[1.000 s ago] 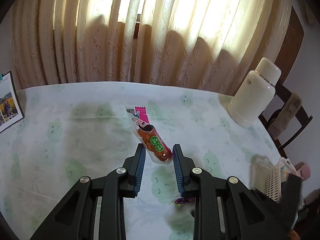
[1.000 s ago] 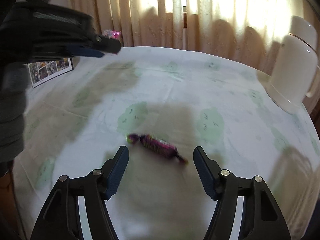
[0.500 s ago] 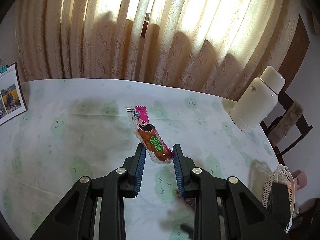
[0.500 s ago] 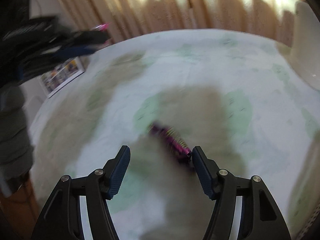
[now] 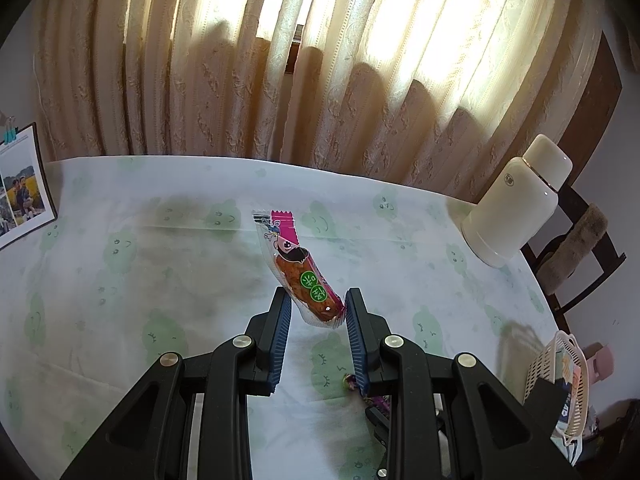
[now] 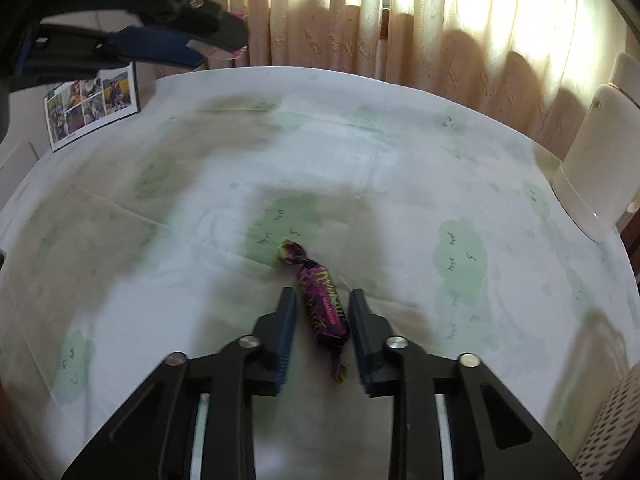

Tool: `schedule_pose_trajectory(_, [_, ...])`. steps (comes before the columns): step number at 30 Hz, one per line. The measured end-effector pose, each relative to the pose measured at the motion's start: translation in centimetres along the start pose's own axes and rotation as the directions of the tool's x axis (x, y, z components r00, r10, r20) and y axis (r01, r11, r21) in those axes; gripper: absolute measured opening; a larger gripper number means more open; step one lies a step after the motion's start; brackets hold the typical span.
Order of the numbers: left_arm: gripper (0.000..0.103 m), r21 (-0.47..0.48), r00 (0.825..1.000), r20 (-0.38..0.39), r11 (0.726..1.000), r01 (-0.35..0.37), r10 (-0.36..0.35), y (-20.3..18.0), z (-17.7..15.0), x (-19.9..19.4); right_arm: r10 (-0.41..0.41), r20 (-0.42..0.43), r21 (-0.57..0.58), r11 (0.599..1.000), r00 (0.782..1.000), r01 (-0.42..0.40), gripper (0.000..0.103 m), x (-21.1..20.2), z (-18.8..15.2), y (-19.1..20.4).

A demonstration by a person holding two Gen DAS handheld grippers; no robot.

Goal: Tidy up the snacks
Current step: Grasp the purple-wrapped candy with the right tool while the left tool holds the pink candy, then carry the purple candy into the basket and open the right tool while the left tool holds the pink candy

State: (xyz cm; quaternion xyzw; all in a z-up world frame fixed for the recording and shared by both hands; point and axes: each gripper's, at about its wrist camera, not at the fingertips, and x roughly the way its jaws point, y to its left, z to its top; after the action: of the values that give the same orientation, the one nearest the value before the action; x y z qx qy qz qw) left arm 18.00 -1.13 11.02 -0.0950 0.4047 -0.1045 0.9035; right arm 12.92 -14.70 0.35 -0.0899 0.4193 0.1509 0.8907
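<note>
I've got glossy clear plastic film on the sausage snack packet (image 5: pixel 303 273), catching a highlight at centre frame in the left wrist view. My left gripper (image 5: pixel 316 312) is matt black plastic with ribbed blue pads (image 5: pixel 283 320) and small bright metal pins. Under it, the tablecloth (image 5: pixel 160 280) reads as matt, creased cloth with a soft green print. Along the top, the curtain (image 5: pixel 320 60) is embossed fabric, rough-looking. Upper right, the cream flask (image 5: pixel 516 204) is smooth with a satin sheen. Lower right, a basket (image 5: pixel 560 364) of perforated plastic. In the right wrist view, the purple candy (image 6: pixel 320 304) wears shiny, crinkled foil-like wrap.
</note>
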Motion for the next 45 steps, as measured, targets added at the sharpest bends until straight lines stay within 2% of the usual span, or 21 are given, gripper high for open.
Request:
schedule_pose_trajectory(1, [0.025, -0.003, 1.000, 0.001, 1.000, -0.001, 0.001, 0.1, 0.0, -0.1, 0.003, 0.000, -0.002, 1.000, 1.000, -0.003, 0.018, -0.1, -0.1, 0.1])
schedule_pose_trajectory(7, [0.025, -0.003, 1.000, 0.007, 1.000, 0.005, -0.005, 0.0, 0.0, -0.5, 0.057, 0.007, 0.070, 0.996, 0.998, -0.057, 0.017, -1.1, -0.9, -0.5])
schedule_pose_trajectory(12, [0.025, 0.008, 1.000, 0.019, 1.000, 0.019, -0.019, -0.3, 0.1, -1.3, 0.068, 0.071, 0.128, 0.989, 0.995, -0.077, 0.017, -3.9, -1.2, -1.5])
schedule_pose_trajectory(19, [0.025, 0.031, 0.998, 0.036, 0.999, 0.041, -0.043, -1.5, 0.0, -2.5, 0.018, 0.153, 0.201, 0.978, 0.988, -0.049, 0.017, -8.2, -2.0, -3.1])
schedule_pose_trajectory(26, [0.025, 0.070, 0.997, 0.042, 0.995, 0.067, -0.070, -3.4, -0.5, -3.4, -0.063, 0.201, 0.295, 0.955, 0.978, 0.001, 0.017, -12.2, -4.0, -5.8])
schedule_pose_trajectory(35, [0.025, 0.104, 0.994, 0.050, 0.991, 0.088, -0.094, -4.7, -0.9, -4.4, -0.211, 0.238, 0.440, 0.893, 0.948, 0.088, 0.017, -17.7, -7.3, -11.0])
schedule_pose_trajectory(40, [0.025, 0.125, 0.994, 0.046, 0.988, 0.095, -0.102, -5.5, -1.2, -4.4, -0.307, 0.216, 0.526, 0.836, 0.927, 0.155, 0.017, -19.9, -9.8, -14.2])
schedule_pose_trajectory(45, [0.025, 0.147, 0.994, 0.038, 0.984, 0.099, -0.105, -6.3, -1.7, -4.4, -0.370, 0.187, 0.612, 0.769, 0.910, 0.187, 0.017, -21.4, -12.4, -17.3])
